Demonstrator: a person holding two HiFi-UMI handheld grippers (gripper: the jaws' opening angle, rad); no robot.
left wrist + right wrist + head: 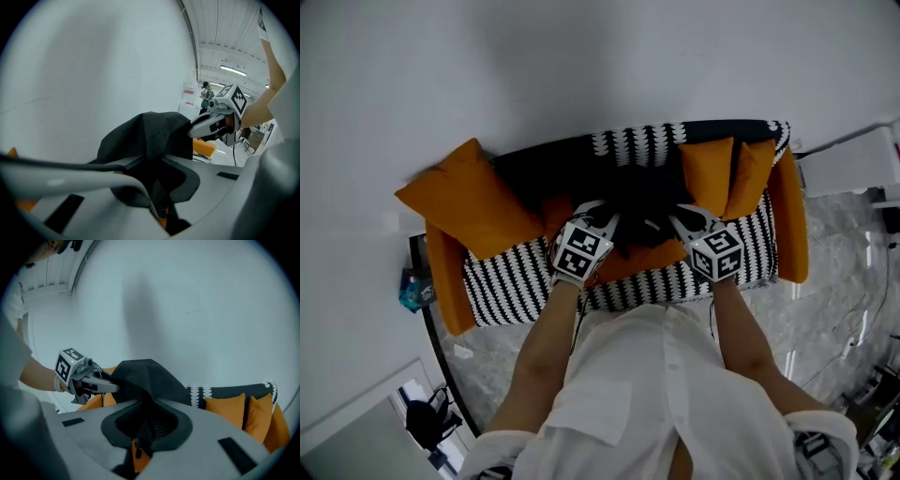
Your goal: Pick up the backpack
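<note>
A black backpack (643,201) lies in the middle of a black-and-white patterned sofa (517,281). My left gripper (612,225) is at the bag's left side and my right gripper (679,218) at its right side. In the left gripper view the left gripper (159,199) is shut on a fold of the backpack's (149,133) black fabric, which bunches up above the jaws. In the right gripper view the right gripper (140,433) is likewise shut on the backpack's (146,375) fabric. Each gripper view shows the other gripper, the right gripper (212,123) and the left gripper (96,381), gripping the far side of the bag.
Orange cushions (467,199) (724,174) flank the bag, and orange side panels (789,225) end the sofa. A pale wall stands right behind it. A blue item (414,289) sits on the floor at left and a white unit (851,161) at right. A person (205,96) stands far off.
</note>
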